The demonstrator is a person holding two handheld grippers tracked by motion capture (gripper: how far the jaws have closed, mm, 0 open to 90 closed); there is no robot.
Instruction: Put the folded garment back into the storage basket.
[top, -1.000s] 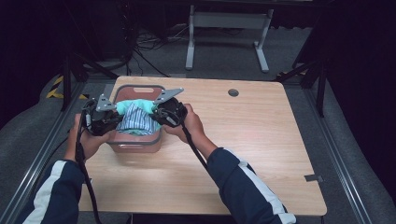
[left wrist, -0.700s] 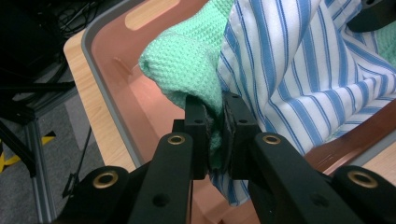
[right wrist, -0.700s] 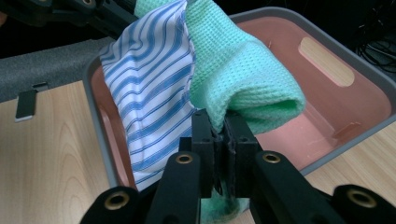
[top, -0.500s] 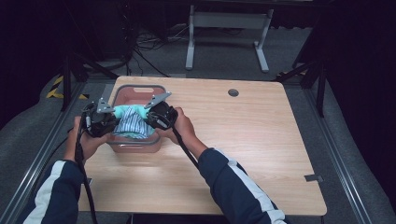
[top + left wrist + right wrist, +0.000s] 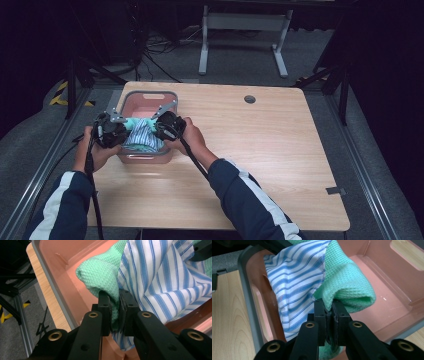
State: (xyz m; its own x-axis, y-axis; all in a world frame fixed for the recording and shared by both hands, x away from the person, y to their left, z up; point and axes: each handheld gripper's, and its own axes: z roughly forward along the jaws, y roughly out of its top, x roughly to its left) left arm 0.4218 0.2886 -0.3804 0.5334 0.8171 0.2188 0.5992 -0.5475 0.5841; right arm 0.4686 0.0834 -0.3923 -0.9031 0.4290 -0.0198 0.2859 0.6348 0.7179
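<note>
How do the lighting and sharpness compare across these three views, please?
High view: the wooden table is evenly lit, its surroundings nearly black. Left gripper view: the green waffle-knit cloth is crisp, the nearest jaw arms softer. Right gripper view: the blue-striped white cloth is sharp, and the pink plastic bin shows mild sheen.

Green cloth [image 5: 100, 277] and striped shirt [image 5: 160, 277], bunched in pink tub [image 5: 150, 102]

The person wears dark navy sleeves [image 5: 240, 192] with a white stripe down each arm. Both tongs are black: the left tongs [image 5: 115, 305] and right tongs [image 5: 330, 311] show brass-ringed screw holes, ribbed pads, grey three-cornered top plates and trailing black cables [image 5: 196, 160].
</note>
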